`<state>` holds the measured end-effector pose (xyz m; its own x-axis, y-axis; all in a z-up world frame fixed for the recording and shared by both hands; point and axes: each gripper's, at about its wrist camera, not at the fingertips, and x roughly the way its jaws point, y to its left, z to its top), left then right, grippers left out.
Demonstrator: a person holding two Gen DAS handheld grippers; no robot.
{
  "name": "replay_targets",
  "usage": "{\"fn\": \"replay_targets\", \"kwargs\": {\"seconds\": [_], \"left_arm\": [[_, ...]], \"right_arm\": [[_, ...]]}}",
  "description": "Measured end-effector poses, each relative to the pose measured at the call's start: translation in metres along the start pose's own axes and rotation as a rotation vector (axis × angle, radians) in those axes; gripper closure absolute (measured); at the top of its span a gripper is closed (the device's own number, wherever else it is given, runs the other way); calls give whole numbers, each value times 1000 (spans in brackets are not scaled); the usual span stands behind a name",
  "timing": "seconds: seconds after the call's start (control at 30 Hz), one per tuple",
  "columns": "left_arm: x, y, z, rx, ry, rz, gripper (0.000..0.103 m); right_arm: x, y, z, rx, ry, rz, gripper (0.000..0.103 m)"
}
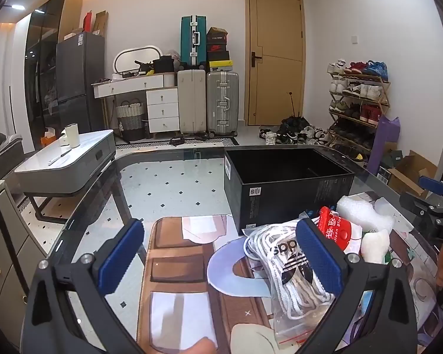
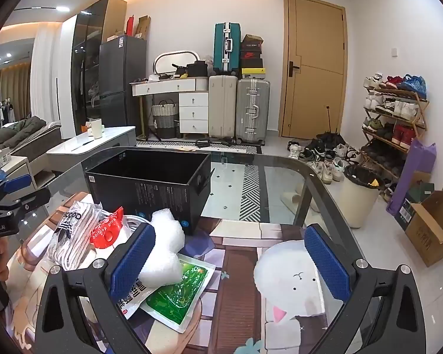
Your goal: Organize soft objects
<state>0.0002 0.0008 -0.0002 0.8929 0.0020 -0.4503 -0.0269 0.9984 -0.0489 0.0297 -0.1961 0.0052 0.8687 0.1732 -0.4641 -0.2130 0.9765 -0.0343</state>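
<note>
Worktop (image 2: 280, 177): printed mat (image 2: 236, 280) on near part; open box (image 2: 150, 188) behind the mat. Before the box, left to right: bag of laces (image 2: 71, 236), glue packet (image 2: 106, 230), bubble wrap (image 2: 162, 253) lying on gel pack (image 2: 177, 295). Suitcases (image 2: 239, 109) and shoe rack (image 2: 395, 118) stand beyond.

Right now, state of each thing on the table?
black box: open, looks empty, upright
bag of white laces: lying flat, untouched
red packet: on the pile
bubble wrap: crumpled, loose
green packet: flat under bubble wrap
left hand-held gripper: open, empty
right hand-held gripper: open, empty
</note>
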Motion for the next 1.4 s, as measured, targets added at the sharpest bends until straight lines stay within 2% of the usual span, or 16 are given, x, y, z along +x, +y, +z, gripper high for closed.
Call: {"fn": "replay_targets", "kwargs": {"seconds": [0.13, 0.5, 1.4], "left_arm": [[1, -4, 2, 28, 8, 21, 0], [-6, -11, 0, 57, -10, 5, 0], [-3, -2, 1, 20, -11, 11, 0]], "right_arm": [[1, 0, 0, -3, 6, -2, 1], [-3, -1, -1, 5, 8, -8, 1], [1, -6, -1, 15, 8, -2, 1]]}}
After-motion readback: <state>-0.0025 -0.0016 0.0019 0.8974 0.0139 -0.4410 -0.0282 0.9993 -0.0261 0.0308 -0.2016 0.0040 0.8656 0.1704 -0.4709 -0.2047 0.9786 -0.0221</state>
